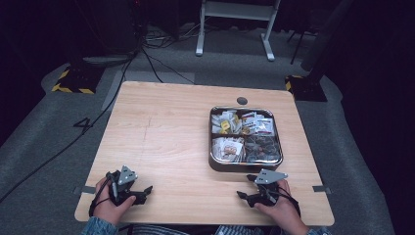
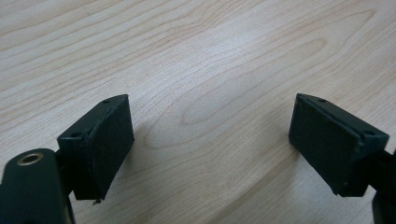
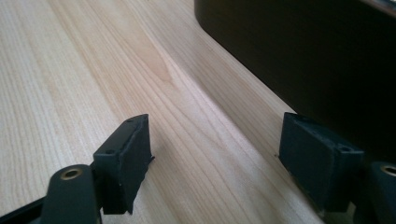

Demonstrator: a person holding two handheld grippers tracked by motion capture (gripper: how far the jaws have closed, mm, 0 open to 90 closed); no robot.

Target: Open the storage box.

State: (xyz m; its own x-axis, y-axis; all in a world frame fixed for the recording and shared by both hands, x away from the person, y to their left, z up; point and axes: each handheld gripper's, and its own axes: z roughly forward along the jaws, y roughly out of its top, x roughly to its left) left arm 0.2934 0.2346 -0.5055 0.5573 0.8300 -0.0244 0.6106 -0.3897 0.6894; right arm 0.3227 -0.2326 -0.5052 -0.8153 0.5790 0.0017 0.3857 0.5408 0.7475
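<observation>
Light wood-grain surface [image 1: 161, 142]; dark square four-compartment tray [image 1: 246, 165] of small packets right of centre. Left claw [image 2: 210, 140] near-left, spread wide, empty. Right claw [image 3: 215, 149] near-right, spread wide, empty, just beside tray wall.

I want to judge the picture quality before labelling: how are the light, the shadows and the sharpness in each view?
High view: the table is evenly lit, the surroundings almost black, and the tray contents are too small to read. Left gripper view: bright, sharp wood grain, soft shadows beside the open left tongs. Right gripper view: the open right tongs are sharp; the tray wall is dark and featureless.
</observation>
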